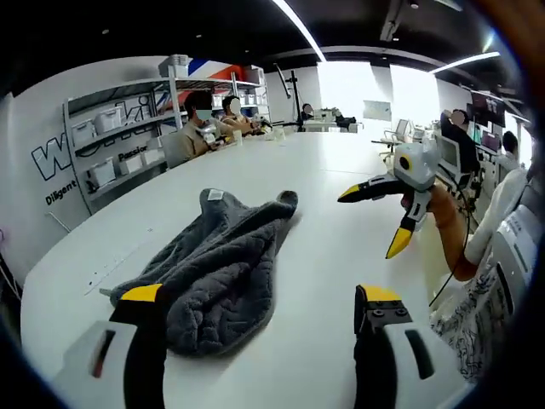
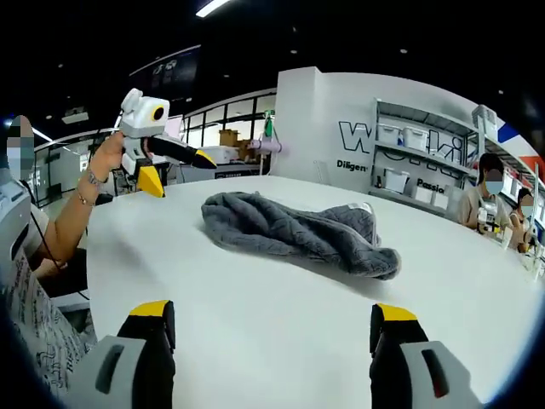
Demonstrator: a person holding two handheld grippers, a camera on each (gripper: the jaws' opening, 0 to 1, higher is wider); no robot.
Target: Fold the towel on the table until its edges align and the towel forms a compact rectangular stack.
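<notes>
Both my yellow-tipped left gripper [image 1: 260, 300] and right gripper [image 2: 274, 308] gape wide, holding nothing. Crumpled dark grey plush towel [image 2: 294, 228] lies unfolded mid white table [image 2: 281, 341]; by my judgement, all folding remains.

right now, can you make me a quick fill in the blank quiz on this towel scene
1. The towel on the white table is dark ____ in colour.
2. The towel lies in a crumpled heap, so it is not yet ____.
3. The jaws of the left gripper and the right gripper stand ____, holding nothing.
4. The tips of both grippers' jaws are coloured ____.

Missing words: grey; folded; open; yellow
</notes>
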